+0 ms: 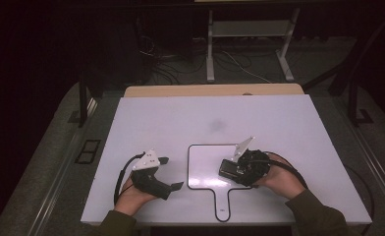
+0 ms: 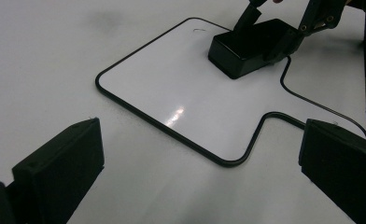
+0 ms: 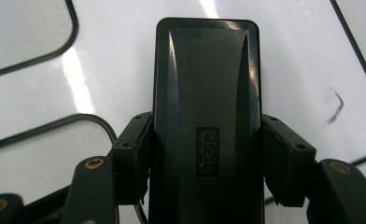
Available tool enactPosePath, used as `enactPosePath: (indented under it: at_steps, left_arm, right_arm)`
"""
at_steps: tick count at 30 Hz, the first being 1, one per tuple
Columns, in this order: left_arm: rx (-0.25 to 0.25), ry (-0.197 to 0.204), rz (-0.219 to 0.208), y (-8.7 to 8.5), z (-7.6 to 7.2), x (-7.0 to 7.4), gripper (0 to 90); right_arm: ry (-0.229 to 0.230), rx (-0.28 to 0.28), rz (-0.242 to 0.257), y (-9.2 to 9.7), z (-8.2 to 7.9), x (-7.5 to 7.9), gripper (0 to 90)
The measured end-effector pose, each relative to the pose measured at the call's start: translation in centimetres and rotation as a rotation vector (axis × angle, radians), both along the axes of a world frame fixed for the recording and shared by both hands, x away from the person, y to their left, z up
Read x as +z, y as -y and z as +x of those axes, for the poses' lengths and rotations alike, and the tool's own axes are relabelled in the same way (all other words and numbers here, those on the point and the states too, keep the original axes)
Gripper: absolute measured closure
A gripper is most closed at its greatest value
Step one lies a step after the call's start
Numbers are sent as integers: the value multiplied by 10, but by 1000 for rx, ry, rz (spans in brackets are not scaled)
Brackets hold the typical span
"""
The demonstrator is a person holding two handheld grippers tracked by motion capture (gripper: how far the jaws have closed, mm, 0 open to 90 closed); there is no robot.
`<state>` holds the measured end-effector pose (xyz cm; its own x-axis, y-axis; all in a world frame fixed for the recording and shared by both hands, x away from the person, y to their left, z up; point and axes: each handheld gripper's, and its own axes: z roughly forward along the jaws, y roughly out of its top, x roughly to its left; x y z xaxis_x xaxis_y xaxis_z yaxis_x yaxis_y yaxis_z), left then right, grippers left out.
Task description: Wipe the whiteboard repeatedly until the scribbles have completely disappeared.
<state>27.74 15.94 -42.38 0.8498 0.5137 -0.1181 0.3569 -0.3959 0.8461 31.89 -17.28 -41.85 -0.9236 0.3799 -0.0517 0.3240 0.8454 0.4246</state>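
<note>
Clamping a black eraser [image 3: 207, 116] by its long sides, the right hand-held gripper [image 1: 247, 167] holds it flat on the small whiteboard [image 1: 205, 164]. Left of it, the left hand-held gripper [image 1: 153, 173] rests on the white tabletop [image 1: 180, 118], jaws spread wide and empty, just beside the board's edge.

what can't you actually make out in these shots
- Underside of the black eraser: hidden in the right gripper view by its own body, so contact with the whiteboard is unclear.
- Right gripper in the high view: dark against the eraser, the grip is too small to read.
- Faint mark on the whiteboard: too small to identify.
- Left gripper: its jaws are cut off by the bottom edge of its own view.
</note>
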Motion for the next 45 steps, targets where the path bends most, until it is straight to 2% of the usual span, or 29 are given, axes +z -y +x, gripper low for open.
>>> enactPosePath:
  at_steps: [9,11,16,25,29,31,33,38,40,45]
  left_arm:
    - [-2,0,1,0,0,0,0]
    - [-1,1,-1,0,0,0,0]
    - [-3,3,0,-1,0,0,0]
    - [-2,2,-1,-1,0,0,0]
    - [-2,3,0,-1,0,0,0]
    - [-1,1,0,0,0,0,0]
    - [0,1,0,0,0,0,0]
    - [-1,1,0,0,0,0,0]
    - [-3,2,1,0,0,0,0]
    - [-1,1,0,0,0,0,0]
  right_arm:
    - [-3,37,8,-18,0,0,390]
    - [-6,40,14,-17,2,0,390]
    - [-9,1,15,-9,5,0,390]
    - [4,-65,-3,16,15,0,390]
    - [12,-67,-12,14,13,0,390]
    - [-1,-55,-2,12,10,0,390]
    - [9,-34,-16,9,7,0,390]
    - [1,-8,-8,3,-1,0,390]
    - [-3,-9,-4,3,1,0,390]
    - [18,-40,-12,5,9,0,390]
